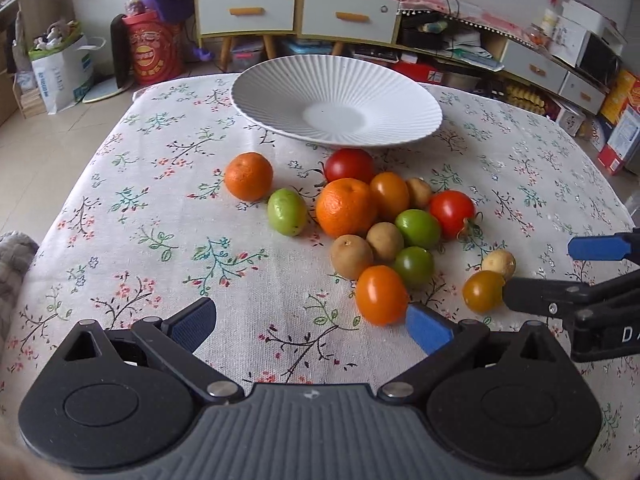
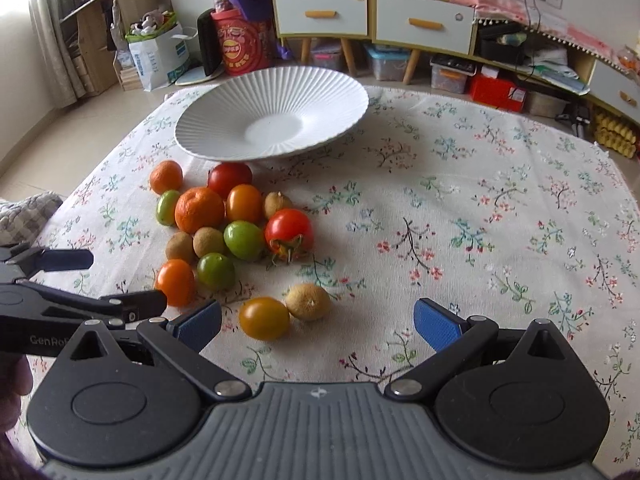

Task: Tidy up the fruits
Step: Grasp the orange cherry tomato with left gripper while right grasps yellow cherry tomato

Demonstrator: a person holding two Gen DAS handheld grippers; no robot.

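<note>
A white ribbed plate (image 1: 280, 92) (image 2: 224, 120) stands empty at the far side of the floral tablecloth. In front of it lies a cluster of fruit: two oranges (image 1: 346, 207) (image 2: 199, 209), red tomatoes (image 1: 452, 213) (image 2: 289, 229), green fruits (image 1: 418, 229) (image 2: 243, 240), brown fruits and orange tomatoes (image 1: 381, 294) (image 2: 175, 282). A yellow-orange tomato (image 1: 483, 290) (image 2: 264, 317) and a small brown fruit (image 1: 499, 263) (image 2: 308, 301) lie apart, near the front. My left gripper (image 1: 310, 326) is open, its right pad beside the orange tomato. My right gripper (image 2: 318, 324) is open around the yellow-orange tomato and brown fruit.
The table edge (image 1: 60, 216) drops to a tiled floor on the left. Beyond the table stand a drawer cabinet (image 1: 296, 12) (image 2: 376, 16), a red tin (image 1: 154, 52), a white bag (image 2: 160, 56) and low shelves with boxes (image 1: 560, 64). A grey cloth (image 1: 14, 260) lies at the left edge.
</note>
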